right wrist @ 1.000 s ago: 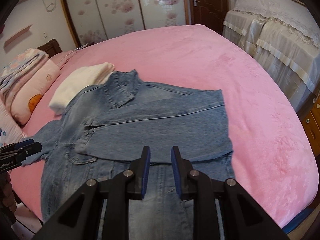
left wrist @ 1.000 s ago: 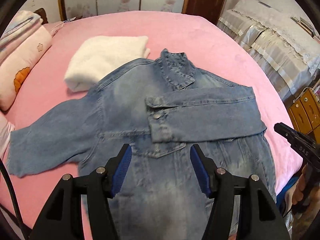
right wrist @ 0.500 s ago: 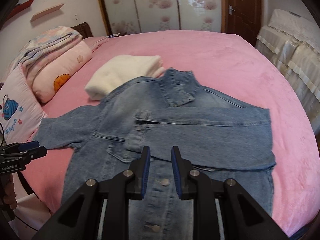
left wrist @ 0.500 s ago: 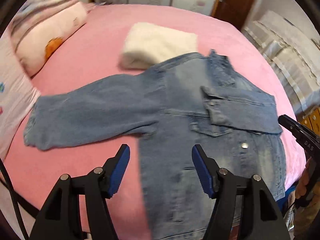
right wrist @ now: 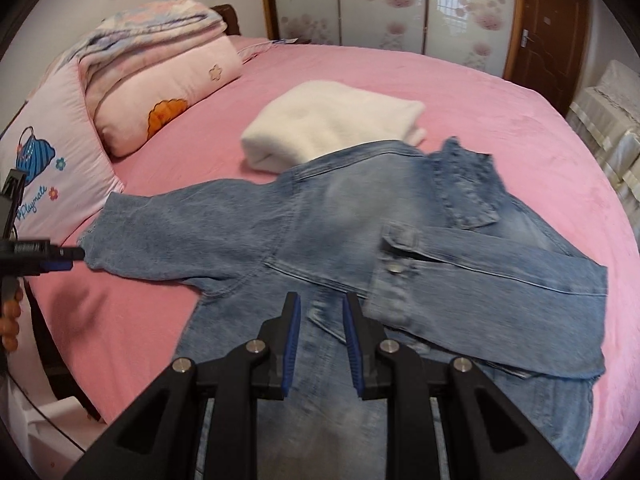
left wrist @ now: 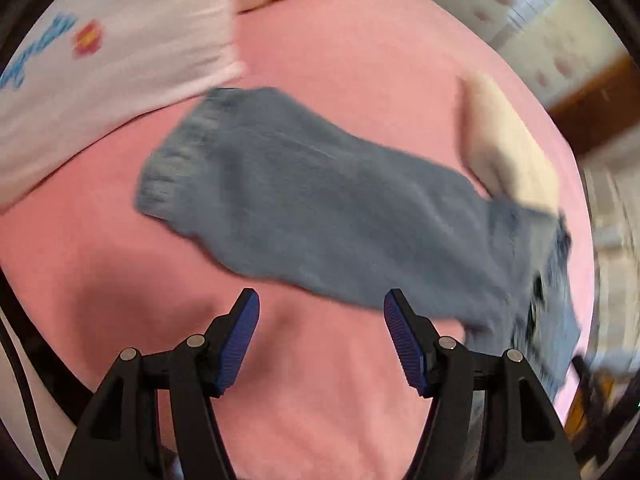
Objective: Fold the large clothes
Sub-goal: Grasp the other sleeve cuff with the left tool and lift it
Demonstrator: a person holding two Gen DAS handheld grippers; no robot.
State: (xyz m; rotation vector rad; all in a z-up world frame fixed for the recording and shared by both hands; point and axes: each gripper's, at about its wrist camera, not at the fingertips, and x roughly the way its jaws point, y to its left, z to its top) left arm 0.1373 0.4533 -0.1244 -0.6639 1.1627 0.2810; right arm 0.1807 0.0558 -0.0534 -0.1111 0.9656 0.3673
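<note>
Bed (right wrist: 500, 104) with pink sheet; floral wardrobe doors (right wrist: 384, 0) and brown door (right wrist: 544, 28) behind. Pillows (right wrist: 60, 160) at left. Denim jacket (right wrist: 360, 220) lies flat mid-bed, one sleeve folded across chest, other sleeve (left wrist: 304, 208) outstretched. Left hand-held gripper (left wrist: 320, 308): jaws wide, empty, just short of that sleeve. Right hand-held gripper (right wrist: 320, 304): jaws narrow, nothing between them, above jacket front. Folded white garment (right wrist: 332, 128) beside collar.

Blue denim jacket (right wrist: 360, 240) flat on bed, one sleeve folded across front, other outstretched
</note>
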